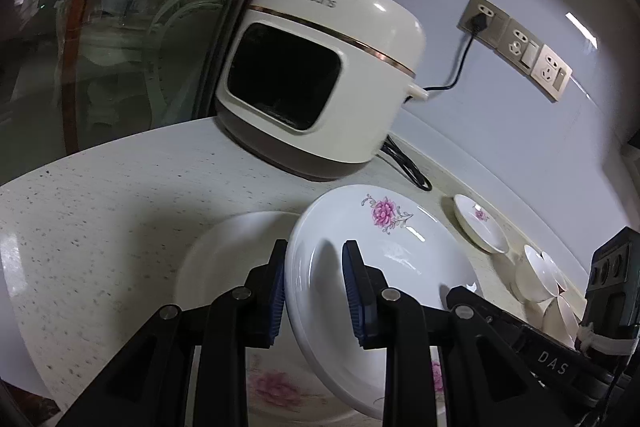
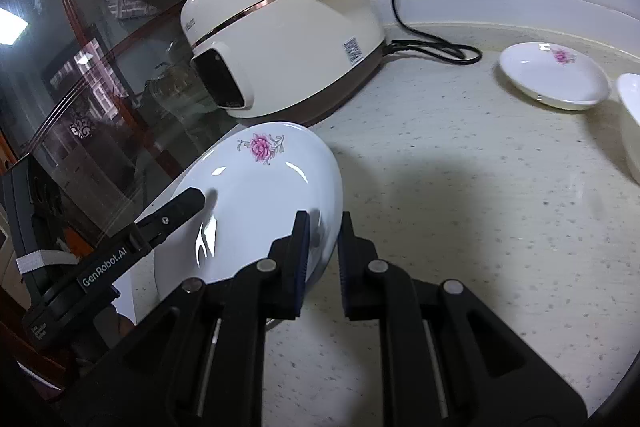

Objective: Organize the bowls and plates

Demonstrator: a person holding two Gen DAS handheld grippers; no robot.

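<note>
Held tilted above the counter (image 2: 460, 187) near its left edge, just before the rice cooker (image 2: 280, 39): one flowered plate (image 2: 256, 203), left rim pinched by the left gripper (image 1: 314, 291), right rim clamped by the right gripper (image 2: 324, 251). Beneath it, two more plates (image 1: 224, 251). Farther right, one small flowered dish (image 2: 554, 75), then stacked white bowls (image 1: 540, 275), count unclear.

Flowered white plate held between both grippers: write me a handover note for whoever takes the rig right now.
Left gripper: shut on the near rim of the white oval plate with a pink flower.
Right gripper: shut on the same plate's opposite rim.
The plate hangs tilted above a stack of flowered white plates on the speckled pale countertop.
Done: plate lifted and brought over the stack.
Left: set it down; then the small flowered white dish and the white bowls beside it.
</note>
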